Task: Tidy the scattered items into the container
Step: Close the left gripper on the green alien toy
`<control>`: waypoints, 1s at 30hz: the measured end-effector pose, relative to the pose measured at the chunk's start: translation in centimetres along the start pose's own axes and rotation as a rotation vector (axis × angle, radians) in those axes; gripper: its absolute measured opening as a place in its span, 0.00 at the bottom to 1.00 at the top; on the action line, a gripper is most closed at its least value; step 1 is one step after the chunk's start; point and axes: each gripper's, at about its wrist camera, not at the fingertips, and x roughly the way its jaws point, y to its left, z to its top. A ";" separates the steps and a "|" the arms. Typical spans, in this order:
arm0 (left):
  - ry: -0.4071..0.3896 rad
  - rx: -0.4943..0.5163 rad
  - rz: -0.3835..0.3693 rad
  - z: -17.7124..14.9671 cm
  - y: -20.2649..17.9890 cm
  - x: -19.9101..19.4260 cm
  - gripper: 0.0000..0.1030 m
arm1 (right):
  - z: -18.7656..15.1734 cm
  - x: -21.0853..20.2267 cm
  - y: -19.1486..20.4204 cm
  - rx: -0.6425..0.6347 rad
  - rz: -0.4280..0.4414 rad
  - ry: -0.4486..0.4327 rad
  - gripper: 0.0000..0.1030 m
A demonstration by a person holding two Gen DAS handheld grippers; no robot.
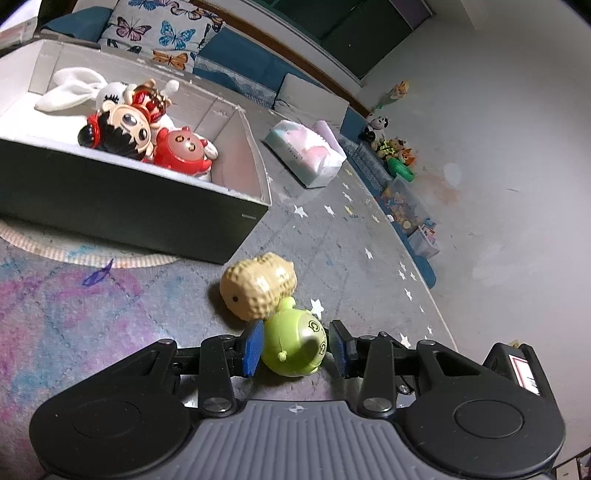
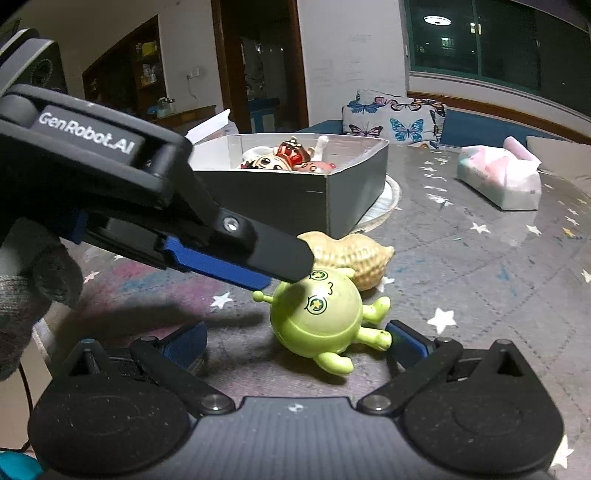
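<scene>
A green round toy figure (image 1: 295, 343) (image 2: 317, 314) lies on the patterned rug, leaning against a tan peanut-shaped toy (image 1: 258, 291) (image 2: 354, 254). My left gripper (image 1: 295, 349) (image 2: 284, 273) has its blue pads pressed to both sides of the green figure, which still rests on the rug. My right gripper (image 2: 295, 343) stands wide open, low over the rug, with the green figure just ahead between its fingers. The grey open box (image 1: 129, 210) (image 2: 354, 184) sits beyond and holds a big-eyed doll (image 1: 122, 129), a red toy (image 1: 183, 151) and a white plush rabbit (image 1: 74, 88).
A pastel tissue pack (image 1: 306, 155) (image 2: 498, 177) lies on the rug to the right of the box. A butterfly pillow (image 1: 162, 29) (image 2: 395, 118) leans on the blue sofa behind. Small toys (image 1: 395, 151) line the wall. A gloved hand (image 2: 37, 288) holds the left gripper.
</scene>
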 end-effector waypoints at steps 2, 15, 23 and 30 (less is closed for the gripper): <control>0.007 -0.008 0.007 -0.1 0.2 0.1 0.40 | 0.0 0.0 0.2 -0.003 0.007 0.000 1.00; -0.004 -0.044 0.008 -0.1 1.6 -0.5 0.40 | 0.4 0.6 1.4 -0.029 0.040 0.008 1.00; -0.018 -0.074 0.010 -0.1 2.6 -1.5 0.40 | 0.4 0.8 2.2 -0.047 0.064 0.010 1.00; -0.040 -0.098 0.017 -0.4 3.5 -2.7 0.37 | 0.7 1.3 3.4 -0.066 0.087 0.013 1.00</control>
